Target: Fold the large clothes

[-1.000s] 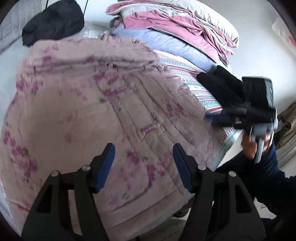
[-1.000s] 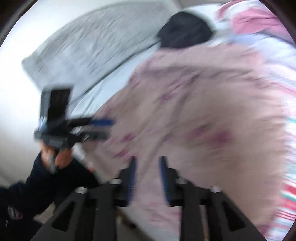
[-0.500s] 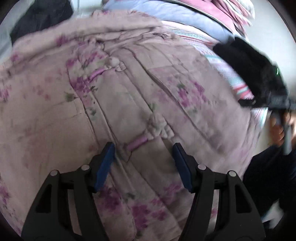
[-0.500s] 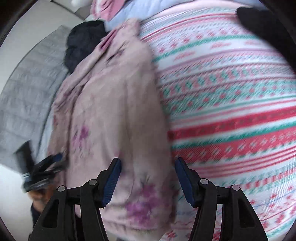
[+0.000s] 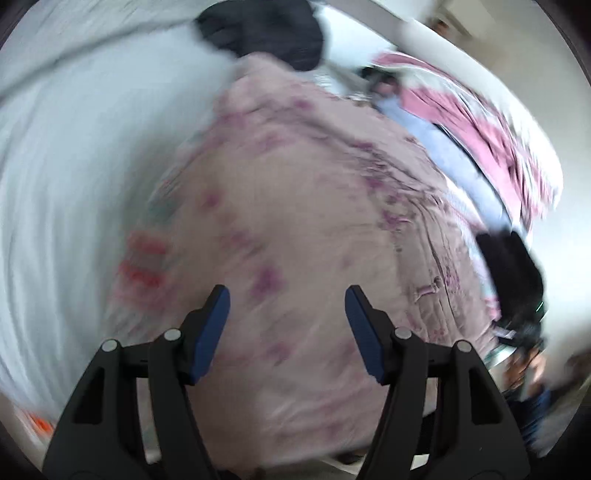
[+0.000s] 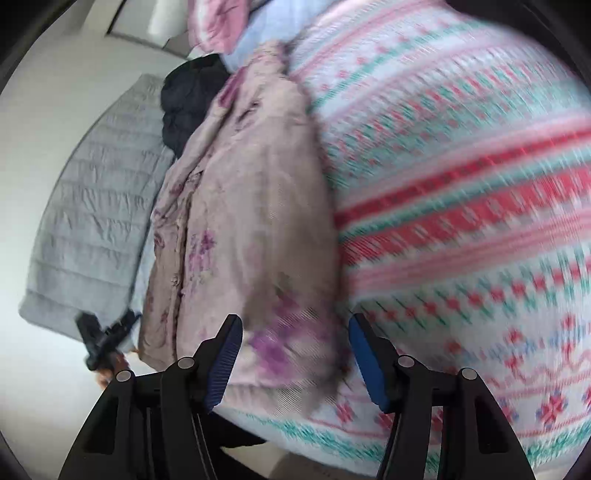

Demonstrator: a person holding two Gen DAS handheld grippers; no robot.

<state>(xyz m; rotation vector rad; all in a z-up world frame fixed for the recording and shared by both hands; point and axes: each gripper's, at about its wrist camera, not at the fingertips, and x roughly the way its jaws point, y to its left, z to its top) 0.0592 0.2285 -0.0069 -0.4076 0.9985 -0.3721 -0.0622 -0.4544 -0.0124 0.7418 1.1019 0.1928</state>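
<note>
Both grippers swung out to opposite edges of the pink floral quilted jacket (image 5: 314, 229) — no grab yet

Versus a second earlier, the left gripper (image 5: 284, 332) had slid off the buttoned front toward the jacket's side by the white sheet (image 5: 74, 166); its jaws stood moderately wide with only fabric under them, nothing pinched. The right gripper (image 6: 293, 354) had rolled and dropped onto the jacket's other edge, where it overlaps the red-and-teal patterned blanket (image 6: 461, 221) — jaws were closing with the hem corner between the pads, not visibly pressed. Jacket lay spread flat, collar toward 12 o'clock near the black garment (image 5: 266, 29). Left view was heavily blurred. Likely setting up a two-point pickup for the first fold.
</note>
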